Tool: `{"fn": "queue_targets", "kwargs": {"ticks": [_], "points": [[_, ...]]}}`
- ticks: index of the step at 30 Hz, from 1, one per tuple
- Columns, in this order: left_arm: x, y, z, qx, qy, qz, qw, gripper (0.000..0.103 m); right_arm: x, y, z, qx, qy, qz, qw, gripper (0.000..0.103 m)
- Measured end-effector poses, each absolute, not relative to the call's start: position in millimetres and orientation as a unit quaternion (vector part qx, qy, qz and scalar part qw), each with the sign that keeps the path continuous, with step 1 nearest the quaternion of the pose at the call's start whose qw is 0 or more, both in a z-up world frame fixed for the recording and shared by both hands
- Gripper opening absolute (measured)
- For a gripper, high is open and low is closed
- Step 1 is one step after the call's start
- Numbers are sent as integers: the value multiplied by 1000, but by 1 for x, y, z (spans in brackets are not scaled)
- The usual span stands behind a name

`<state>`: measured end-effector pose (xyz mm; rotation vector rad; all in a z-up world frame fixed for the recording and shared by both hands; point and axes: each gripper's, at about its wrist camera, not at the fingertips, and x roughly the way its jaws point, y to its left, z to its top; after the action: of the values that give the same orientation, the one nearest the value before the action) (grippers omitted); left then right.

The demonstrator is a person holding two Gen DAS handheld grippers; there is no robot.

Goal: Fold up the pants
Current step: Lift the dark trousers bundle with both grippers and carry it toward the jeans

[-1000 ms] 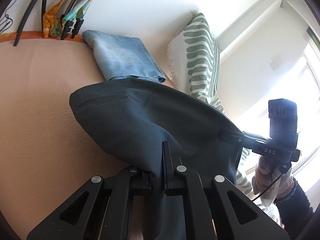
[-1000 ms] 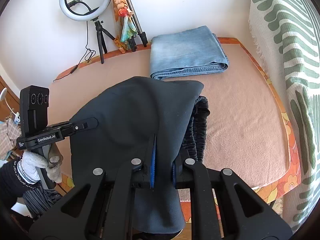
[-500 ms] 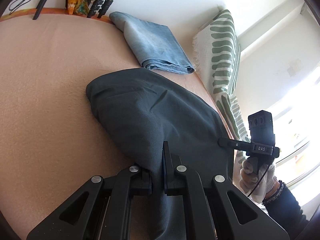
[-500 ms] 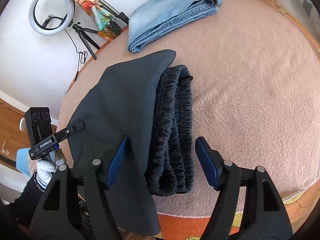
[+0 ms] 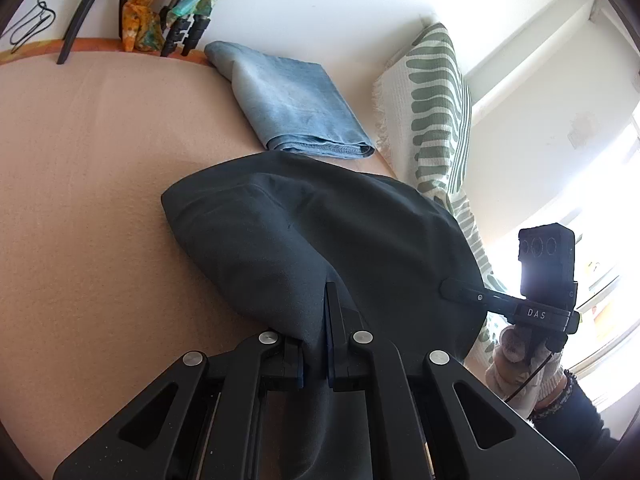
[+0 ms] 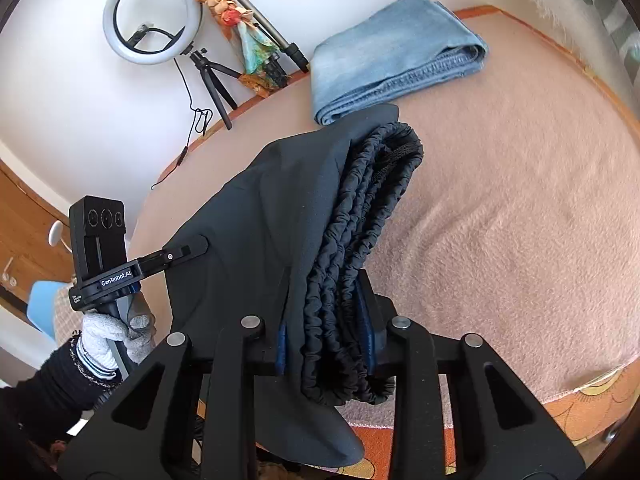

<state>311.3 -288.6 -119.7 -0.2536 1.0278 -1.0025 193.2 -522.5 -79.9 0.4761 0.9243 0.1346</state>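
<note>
two grippers, two pants on pink blanket [image 6: 500,220]. dark pants [image 5: 340,240] at centre: left gripper [image 5: 316,344] jaws pinching fabric; right gripper [image 6: 326,320] jaws closing around waistband. one folded jeans [image 6: 392,60] at 12 o'clock.

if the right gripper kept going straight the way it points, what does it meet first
The dark pants: their gathered waistband already sits between the closing jaws of the right gripper. Further along that line, probably the pink blanket, with the folded jeans beyond.

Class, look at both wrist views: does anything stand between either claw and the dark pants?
Nothing visible does. The left claw is shut on the dark pants, and the right claw is closing with the gathered waistband between its pads.
</note>
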Motion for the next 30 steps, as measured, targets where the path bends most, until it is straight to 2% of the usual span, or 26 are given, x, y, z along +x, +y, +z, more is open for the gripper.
{"fn": "queue_targets", "kwargs": {"ticks": [13, 24, 30], "points": [[344, -301, -43, -104, 392, -486, 774, 5, 229, -524, 3, 140, 397, 39, 906, 27], [419, -357, 4, -73, 331, -490, 803, 5, 322, -576, 32, 101, 363, 18, 926, 27], [462, -387, 6, -59, 319, -480, 815, 5, 381, -607, 28, 83, 365, 21, 927, 27]]}}
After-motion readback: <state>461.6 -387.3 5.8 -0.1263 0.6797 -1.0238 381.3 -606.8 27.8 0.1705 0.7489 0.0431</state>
